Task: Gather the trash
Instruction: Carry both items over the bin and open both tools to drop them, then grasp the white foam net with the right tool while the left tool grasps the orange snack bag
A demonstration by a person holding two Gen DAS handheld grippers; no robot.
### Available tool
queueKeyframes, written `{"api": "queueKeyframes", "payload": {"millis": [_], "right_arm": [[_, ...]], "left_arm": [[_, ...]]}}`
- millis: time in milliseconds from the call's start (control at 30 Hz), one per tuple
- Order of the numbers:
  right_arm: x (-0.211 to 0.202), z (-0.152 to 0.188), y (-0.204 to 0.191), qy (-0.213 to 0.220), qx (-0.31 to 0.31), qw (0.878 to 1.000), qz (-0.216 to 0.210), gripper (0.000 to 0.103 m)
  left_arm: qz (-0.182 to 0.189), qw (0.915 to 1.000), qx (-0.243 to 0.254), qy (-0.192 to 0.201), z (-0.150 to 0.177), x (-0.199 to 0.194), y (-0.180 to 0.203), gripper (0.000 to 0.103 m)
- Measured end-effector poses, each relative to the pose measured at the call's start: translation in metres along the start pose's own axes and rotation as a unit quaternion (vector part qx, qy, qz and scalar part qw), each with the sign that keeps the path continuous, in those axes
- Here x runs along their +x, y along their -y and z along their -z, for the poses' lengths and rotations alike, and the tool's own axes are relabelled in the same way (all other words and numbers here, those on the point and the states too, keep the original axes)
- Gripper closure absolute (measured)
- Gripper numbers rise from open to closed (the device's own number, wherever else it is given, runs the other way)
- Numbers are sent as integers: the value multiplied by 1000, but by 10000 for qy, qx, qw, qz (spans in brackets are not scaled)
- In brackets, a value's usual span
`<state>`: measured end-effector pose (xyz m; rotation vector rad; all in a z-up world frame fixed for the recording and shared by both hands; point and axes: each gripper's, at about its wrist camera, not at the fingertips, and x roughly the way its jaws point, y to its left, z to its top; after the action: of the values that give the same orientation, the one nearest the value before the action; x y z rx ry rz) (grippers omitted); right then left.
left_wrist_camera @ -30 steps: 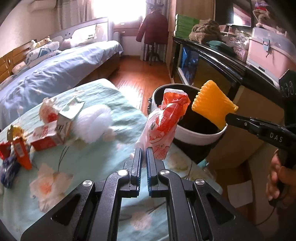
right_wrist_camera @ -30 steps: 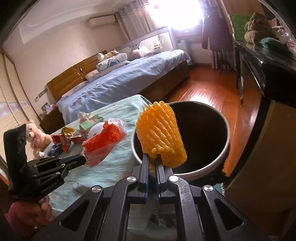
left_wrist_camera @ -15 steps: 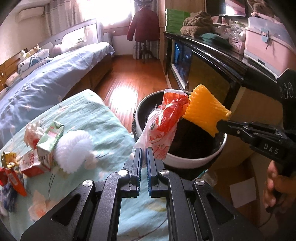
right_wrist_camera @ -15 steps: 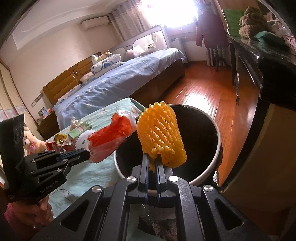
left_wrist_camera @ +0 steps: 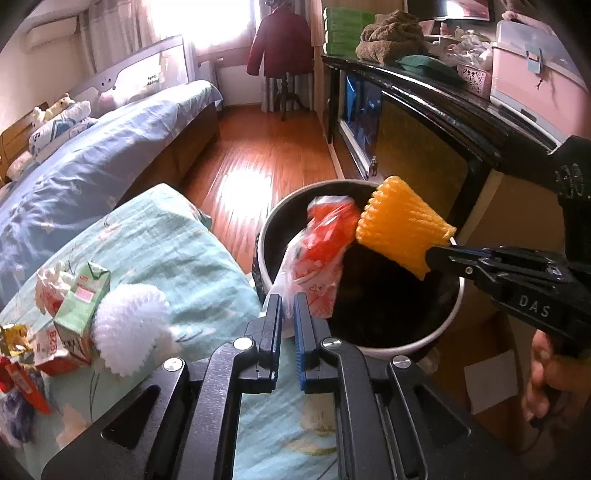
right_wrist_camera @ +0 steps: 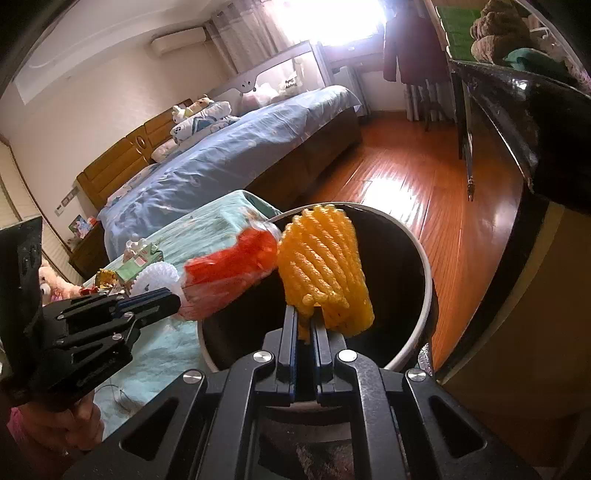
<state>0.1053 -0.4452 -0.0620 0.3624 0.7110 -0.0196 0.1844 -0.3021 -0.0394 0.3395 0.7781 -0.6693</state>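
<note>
The red-and-clear crumpled plastic bag and the yellow foam fruit net hang over the white-rimmed black round bin. The left gripper fingers clamp the bag; the right gripper fingers clamp the net, both jaws having just eased slightly apart.

Daylit bedroom, fisheye views: window blown out to white behind the curtains, glare patch on the wooden floor, dark vignette at corners, straight lines bowed toward the edges, bin interior in deep shadow.
</note>
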Motion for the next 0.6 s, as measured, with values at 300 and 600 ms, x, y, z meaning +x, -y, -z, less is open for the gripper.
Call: {"api": "queueKeyframes", "payload": {"millis": [300,600], "right_arm": [[5,0,6,-96,285,9995,-96,45],[4,5,-16,-11,256,9991,-345,26]], "left_arm": [[-130,9997,-149,162,10,-10,-7,35],[-520,9963,-655,190,51,-28,-39,28]]}}
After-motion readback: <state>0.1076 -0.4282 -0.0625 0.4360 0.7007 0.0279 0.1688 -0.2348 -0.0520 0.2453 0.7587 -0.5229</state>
